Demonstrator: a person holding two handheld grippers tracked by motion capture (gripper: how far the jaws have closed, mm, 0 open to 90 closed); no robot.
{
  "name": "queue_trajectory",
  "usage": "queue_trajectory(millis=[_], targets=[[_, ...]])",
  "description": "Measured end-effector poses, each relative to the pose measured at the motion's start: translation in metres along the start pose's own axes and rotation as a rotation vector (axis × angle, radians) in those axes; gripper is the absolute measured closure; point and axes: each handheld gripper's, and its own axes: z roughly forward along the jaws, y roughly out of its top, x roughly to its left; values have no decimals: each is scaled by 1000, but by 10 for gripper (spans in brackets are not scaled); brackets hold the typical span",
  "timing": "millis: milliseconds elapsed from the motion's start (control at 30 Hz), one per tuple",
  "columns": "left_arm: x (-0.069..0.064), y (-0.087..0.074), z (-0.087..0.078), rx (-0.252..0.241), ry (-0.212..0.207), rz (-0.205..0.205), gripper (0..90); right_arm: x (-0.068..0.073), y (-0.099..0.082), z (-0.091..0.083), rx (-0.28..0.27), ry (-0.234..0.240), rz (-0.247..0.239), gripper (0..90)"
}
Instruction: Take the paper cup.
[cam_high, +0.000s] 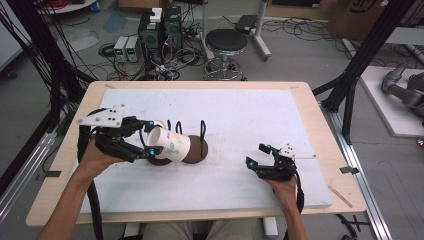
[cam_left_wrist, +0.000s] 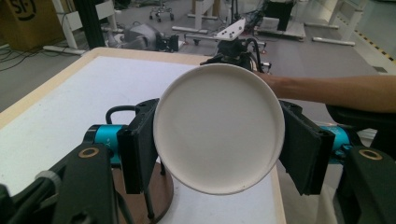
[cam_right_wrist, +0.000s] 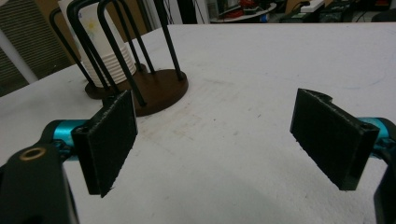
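A stack of white paper cups (cam_high: 172, 145) with a green print lies tilted on its side, its bottom toward my left gripper (cam_high: 152, 137), which is shut on it. In the left gripper view the round white cup bottom (cam_left_wrist: 219, 126) sits between the two black pads (cam_left_wrist: 140, 149). The stack hangs over a brown wooden rack (cam_high: 199, 150) with black wire loops (cam_high: 202, 127). The right gripper view shows the cups (cam_right_wrist: 112, 63) behind the loops, above the rack's base (cam_right_wrist: 161, 88). To the right, my right gripper (cam_high: 255, 154) rests low on the white sheet, open, with nothing between its pads (cam_right_wrist: 336, 135).
The white sheet (cam_high: 240, 115) covers most of the wooden table (cam_high: 320, 130). A black frame post (cam_high: 350, 85) stands off the right edge. Beyond the far edge stand a stool (cam_high: 226, 42) and computer boxes with cables (cam_high: 160, 30) on the floor.
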Motion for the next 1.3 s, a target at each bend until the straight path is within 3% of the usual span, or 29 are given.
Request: queue_trajectory(millis=[300, 367, 767, 1300], targets=[[-1, -24, 5, -36, -15, -23, 353, 1, 0, 0, 1, 1, -20, 151], [0, -29, 6, -63, -26, -27, 353, 1, 0, 0, 1, 2, -20, 151], [0, -48, 11, -82, -34, -48, 353, 2, 0, -1, 6, 3, -22, 151], [4, -53, 10, -81, -33, -51, 353, 2, -1, -4, 8, -7, -9, 151]])
